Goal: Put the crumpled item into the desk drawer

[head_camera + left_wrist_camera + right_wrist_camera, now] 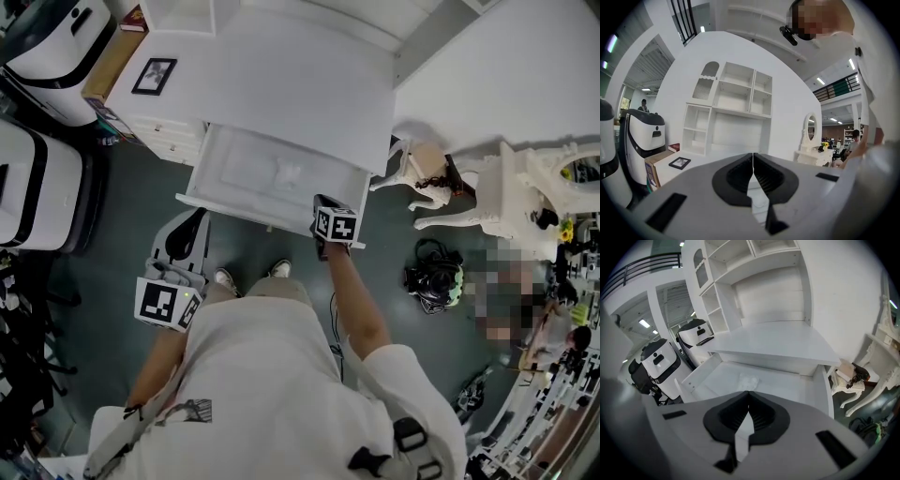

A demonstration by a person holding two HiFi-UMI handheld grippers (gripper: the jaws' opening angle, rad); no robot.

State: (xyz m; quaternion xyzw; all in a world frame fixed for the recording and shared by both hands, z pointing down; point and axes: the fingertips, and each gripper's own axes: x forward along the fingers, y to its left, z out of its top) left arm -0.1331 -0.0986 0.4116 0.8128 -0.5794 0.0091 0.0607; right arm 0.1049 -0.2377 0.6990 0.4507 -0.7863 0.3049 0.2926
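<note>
The crumpled item (749, 379) lies inside the open desk drawer (201, 161), straight ahead of the right gripper (749, 398), which sits jaws-together and empty at the drawer's front edge (the left gripper (753, 164), likewise closed on nothing, hangs farther back).

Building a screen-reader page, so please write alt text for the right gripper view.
The shut, empty right gripper points into an open white desk drawer, where a crumpled white item lies on the drawer floor. The white desk top and shelves rise behind it.
</note>
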